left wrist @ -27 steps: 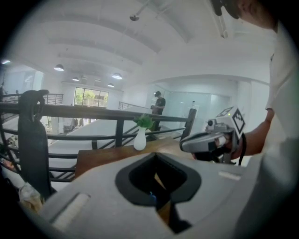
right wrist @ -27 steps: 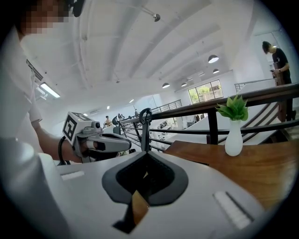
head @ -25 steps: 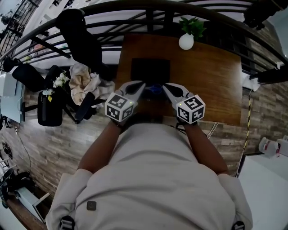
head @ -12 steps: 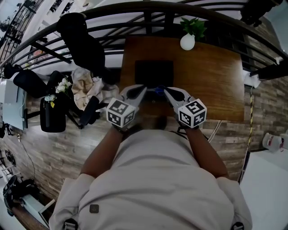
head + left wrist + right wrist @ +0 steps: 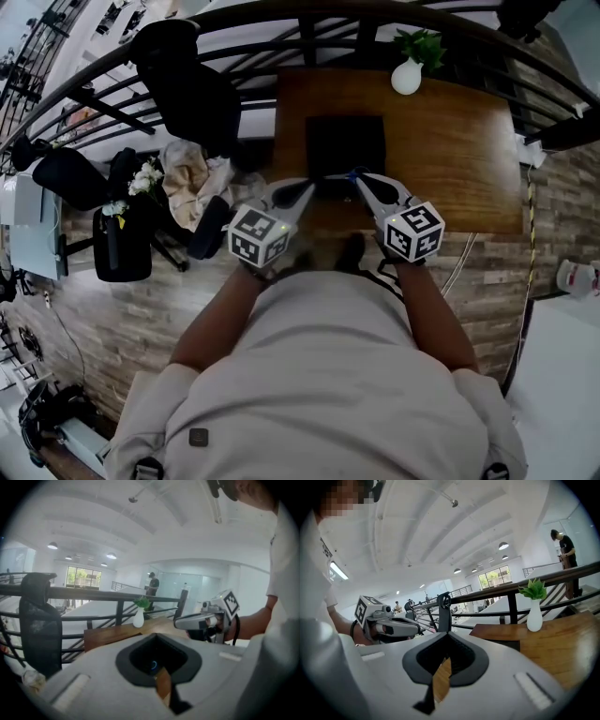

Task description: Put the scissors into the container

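Note:
A black container (image 5: 345, 141) sits on the wooden table (image 5: 450, 159). At its near edge shows a small blue piece of the scissors (image 5: 352, 174); the rest is hidden by the gripper tips. My left gripper (image 5: 306, 190) and right gripper (image 5: 360, 178) are held side by side in front of the container, both shut with nothing in them. In the left gripper view a blue arc of the scissors (image 5: 153, 666) shows through the gap of the left gripper (image 5: 159, 667). In the right gripper view only wood shows past the right gripper (image 5: 444, 667).
A white vase with a green plant (image 5: 408, 75) stands at the table's far edge, by a black railing (image 5: 234, 37). A black chair (image 5: 187, 84) and a pile of bags and cloth (image 5: 187, 178) stand left of the table.
The table and container have shifted right in the head view. Both grippers stay shut and side by side, their tips a little nearer the container's front edge.

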The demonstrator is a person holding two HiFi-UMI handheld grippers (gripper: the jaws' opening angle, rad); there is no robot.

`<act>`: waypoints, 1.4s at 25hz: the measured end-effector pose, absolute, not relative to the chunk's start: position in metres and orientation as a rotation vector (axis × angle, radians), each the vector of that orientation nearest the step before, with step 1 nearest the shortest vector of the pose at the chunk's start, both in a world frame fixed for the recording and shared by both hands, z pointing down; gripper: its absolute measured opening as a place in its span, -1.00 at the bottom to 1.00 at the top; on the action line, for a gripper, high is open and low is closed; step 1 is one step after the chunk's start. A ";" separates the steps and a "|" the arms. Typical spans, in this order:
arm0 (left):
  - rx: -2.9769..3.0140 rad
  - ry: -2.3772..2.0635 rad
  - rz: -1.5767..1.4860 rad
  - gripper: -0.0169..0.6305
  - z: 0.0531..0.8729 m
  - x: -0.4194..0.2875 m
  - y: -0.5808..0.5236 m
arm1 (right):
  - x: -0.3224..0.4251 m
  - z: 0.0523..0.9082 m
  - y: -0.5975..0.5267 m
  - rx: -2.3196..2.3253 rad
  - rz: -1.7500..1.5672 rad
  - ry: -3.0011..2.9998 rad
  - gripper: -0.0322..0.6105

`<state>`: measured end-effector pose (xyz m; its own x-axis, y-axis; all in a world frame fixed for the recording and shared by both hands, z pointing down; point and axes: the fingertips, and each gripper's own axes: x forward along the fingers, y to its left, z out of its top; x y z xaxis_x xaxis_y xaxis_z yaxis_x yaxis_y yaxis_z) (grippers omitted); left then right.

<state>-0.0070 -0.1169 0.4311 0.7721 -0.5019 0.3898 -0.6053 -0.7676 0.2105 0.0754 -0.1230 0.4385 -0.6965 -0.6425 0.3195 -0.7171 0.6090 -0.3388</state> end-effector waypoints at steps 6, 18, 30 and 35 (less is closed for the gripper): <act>2.746 -0.791 0.460 -0.93 0.415 -0.033 -0.091 | 0.042 0.421 -0.094 1.189 0.625 -2.656 -0.88; 2.801 -0.668 0.431 -0.93 0.414 -0.077 -0.029 | -0.007 0.420 -0.027 1.309 0.644 -2.616 -0.88; 2.806 -0.651 0.380 -0.94 0.402 -0.073 0.013 | 0.004 0.411 0.025 1.330 0.637 -2.608 -0.88; 2.829 -0.608 0.358 -0.93 0.396 -0.044 0.037 | 0.019 0.412 0.040 1.278 0.640 -2.627 -0.88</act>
